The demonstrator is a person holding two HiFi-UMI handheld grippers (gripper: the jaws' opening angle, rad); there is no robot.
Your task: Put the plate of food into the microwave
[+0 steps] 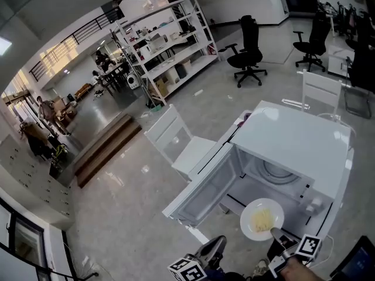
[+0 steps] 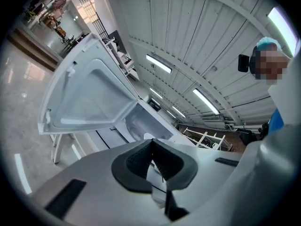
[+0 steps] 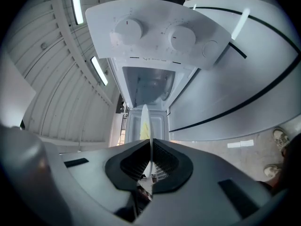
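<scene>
We hold the plate (image 1: 249, 221) by its near rim in the right hand-held gripper (image 3: 150, 144), whose jaws pinch it; in the right gripper view the plate runs edge-on out from between the pads. A heap of yellow food (image 1: 263, 219) lies in the middle of the plate. In the head view the plate hangs level just in front of the microwave (image 1: 293, 139), at the mouth of its open cavity (image 1: 249, 186) and not yet inside. The door (image 1: 205, 189) is swung wide to the left, and a round turntable (image 1: 280, 172) shows on the cavity floor. The right gripper view looks straight into the cavity, with two dials (image 3: 128, 30) on the control panel beside it

The left hand-held gripper (image 2: 152, 144) sits at the bottom of the head view, left of the plate and apart from it. Its jaws are pressed together, with nothing between them as far as we can tell. Its view takes in the inner face of the door and part of the cavity

On the floor past the door stands a white chair (image 1: 176, 139); farther off are black office chairs (image 1: 249, 51) and shelving (image 1: 167, 45)
</scene>
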